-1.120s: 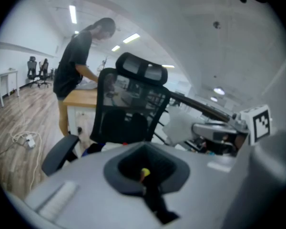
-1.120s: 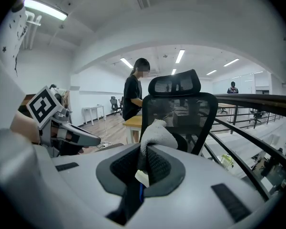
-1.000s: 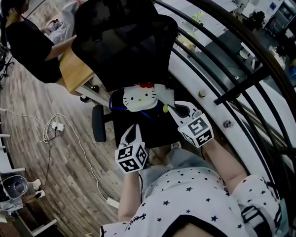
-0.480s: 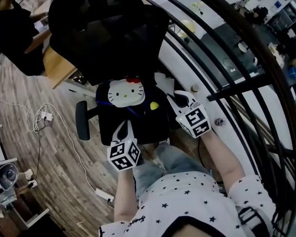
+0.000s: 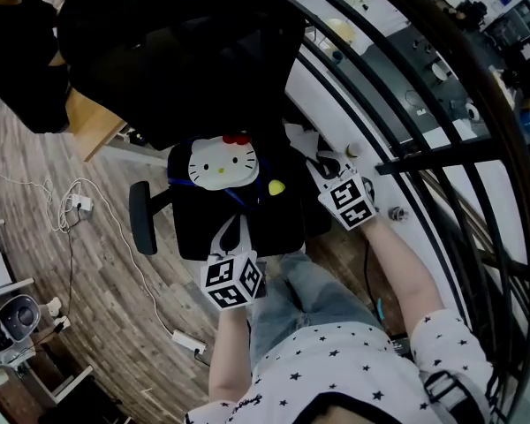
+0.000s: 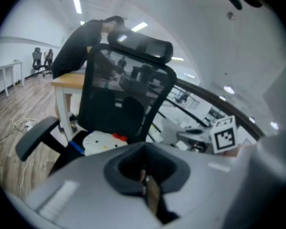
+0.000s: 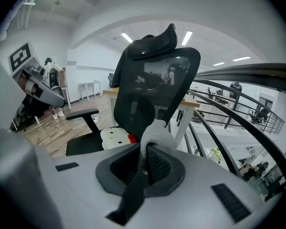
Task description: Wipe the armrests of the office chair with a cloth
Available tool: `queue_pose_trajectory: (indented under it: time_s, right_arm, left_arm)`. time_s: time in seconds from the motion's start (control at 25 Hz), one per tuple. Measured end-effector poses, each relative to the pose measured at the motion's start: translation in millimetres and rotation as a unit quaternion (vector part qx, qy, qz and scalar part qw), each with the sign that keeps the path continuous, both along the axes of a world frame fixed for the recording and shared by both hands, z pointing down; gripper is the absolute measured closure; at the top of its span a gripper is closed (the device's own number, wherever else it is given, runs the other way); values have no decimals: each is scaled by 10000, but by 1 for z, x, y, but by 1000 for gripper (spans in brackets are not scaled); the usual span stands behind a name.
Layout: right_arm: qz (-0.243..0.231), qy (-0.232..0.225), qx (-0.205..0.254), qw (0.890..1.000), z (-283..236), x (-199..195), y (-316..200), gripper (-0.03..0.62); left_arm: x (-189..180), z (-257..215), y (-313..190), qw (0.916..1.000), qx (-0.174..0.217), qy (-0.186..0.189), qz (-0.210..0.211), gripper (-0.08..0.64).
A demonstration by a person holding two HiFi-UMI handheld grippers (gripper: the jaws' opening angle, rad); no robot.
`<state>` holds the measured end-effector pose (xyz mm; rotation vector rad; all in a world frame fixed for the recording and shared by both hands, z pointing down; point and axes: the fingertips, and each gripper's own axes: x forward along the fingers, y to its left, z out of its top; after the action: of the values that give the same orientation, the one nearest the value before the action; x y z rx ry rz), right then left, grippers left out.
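A black mesh-backed office chair (image 5: 185, 60) stands in front of me with a white cat-face cushion (image 5: 223, 162) on its seat. Its left armrest (image 5: 141, 217) juts out over the wooden floor. My right gripper (image 5: 321, 161) is at the seat's right side, shut on a white cloth (image 5: 299, 138); the right armrest is hidden there. In the right gripper view the cloth (image 7: 157, 130) bulges up out of the jaws of my right gripper (image 7: 145, 156). My left gripper (image 5: 232, 233) hovers over the seat's front edge. In its own view the left gripper (image 6: 144, 175) is shut and holds nothing.
A curved black railing (image 5: 406, 153) runs close along the right. A wooden desk (image 5: 93, 117) stands behind the chair, with a person in black (image 5: 22, 60) beside it. Cables and a power strip (image 5: 75, 206) lie on the floor at left.
My right gripper with the cloth has moved up along the chair's right side. The chair sits further left in the head view. The left gripper has barely moved.
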<state>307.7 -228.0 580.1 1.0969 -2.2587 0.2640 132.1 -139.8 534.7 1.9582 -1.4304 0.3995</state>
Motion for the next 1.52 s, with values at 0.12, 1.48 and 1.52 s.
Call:
queue_pose_trajectory:
  time_s: [0.12, 1.48, 1.52]
  right_arm:
    - [-4, 192, -66, 9998, 21, 6, -7, 566]
    - [71, 735, -1140, 9907, 119, 18, 4, 566]
    - [63, 746, -1152, 9905, 120, 18, 5, 566]
  left_arm:
    - [5, 6, -3, 10000, -36, 18, 48, 555]
    - [17, 25, 10, 9997, -211, 12, 114, 555]
    - [17, 25, 11, 9997, -206, 9, 112, 555]
